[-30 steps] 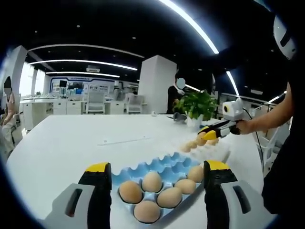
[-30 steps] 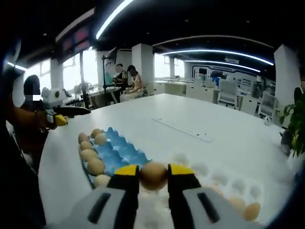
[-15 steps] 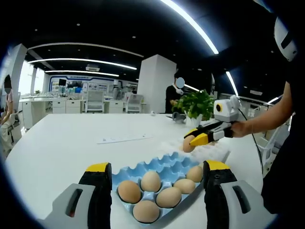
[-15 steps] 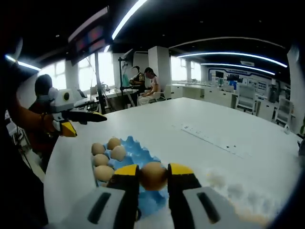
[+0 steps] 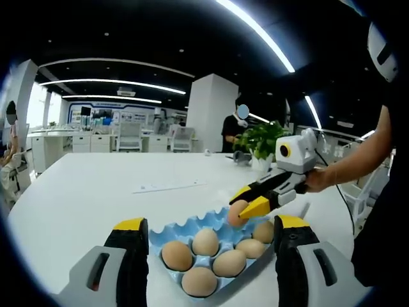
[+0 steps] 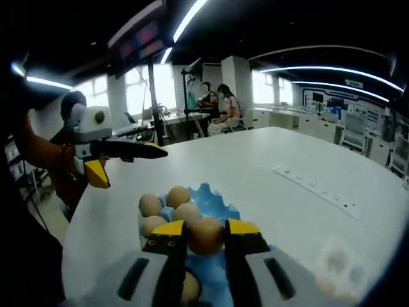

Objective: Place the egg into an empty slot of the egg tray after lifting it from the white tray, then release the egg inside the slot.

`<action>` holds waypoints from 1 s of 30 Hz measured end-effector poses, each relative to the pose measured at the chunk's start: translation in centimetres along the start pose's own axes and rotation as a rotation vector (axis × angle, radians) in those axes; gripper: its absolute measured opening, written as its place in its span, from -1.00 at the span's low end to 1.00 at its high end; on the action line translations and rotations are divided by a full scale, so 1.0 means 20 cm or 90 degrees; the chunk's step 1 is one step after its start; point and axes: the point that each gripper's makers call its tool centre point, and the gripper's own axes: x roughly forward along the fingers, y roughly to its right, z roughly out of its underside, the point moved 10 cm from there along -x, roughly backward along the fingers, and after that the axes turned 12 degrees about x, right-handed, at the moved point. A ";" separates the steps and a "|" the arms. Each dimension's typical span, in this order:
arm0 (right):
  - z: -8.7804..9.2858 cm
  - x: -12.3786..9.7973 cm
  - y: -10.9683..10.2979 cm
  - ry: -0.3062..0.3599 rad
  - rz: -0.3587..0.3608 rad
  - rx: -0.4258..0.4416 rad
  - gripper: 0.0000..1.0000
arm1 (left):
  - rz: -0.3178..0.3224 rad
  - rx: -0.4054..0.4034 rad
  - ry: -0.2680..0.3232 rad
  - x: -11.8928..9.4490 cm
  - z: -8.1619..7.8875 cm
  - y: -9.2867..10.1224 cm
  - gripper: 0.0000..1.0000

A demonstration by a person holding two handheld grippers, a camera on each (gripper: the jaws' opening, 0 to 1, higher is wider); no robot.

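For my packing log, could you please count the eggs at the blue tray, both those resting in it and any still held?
Eggs resting in the blue egg tray: 6
Egg held by the right gripper over the tray: 1
Total: 7

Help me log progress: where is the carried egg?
In the right gripper view, the egg sits clamped in the right gripper, over the blue egg tray.

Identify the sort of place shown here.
Probably an open-plan office or lab: long ceiling light strips, rows of white desks and chairs, a large white table and a potted plant.
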 end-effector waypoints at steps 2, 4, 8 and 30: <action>0.01 0.02 0.00 -0.008 -0.004 -0.002 -0.55 | 0.001 0.001 0.000 0.00 0.00 0.00 0.62; 0.01 0.04 0.00 -0.013 -0.007 0.000 -0.55 | 0.004 0.000 0.000 0.00 0.00 0.00 0.60; 0.03 0.06 -0.01 -0.022 -0.012 -0.002 -0.55 | -0.004 0.003 0.000 0.00 0.00 0.00 0.62; 0.07 0.12 0.03 -0.054 -0.022 0.023 -0.54 | 0.006 0.003 -0.002 0.02 -0.01 0.01 0.58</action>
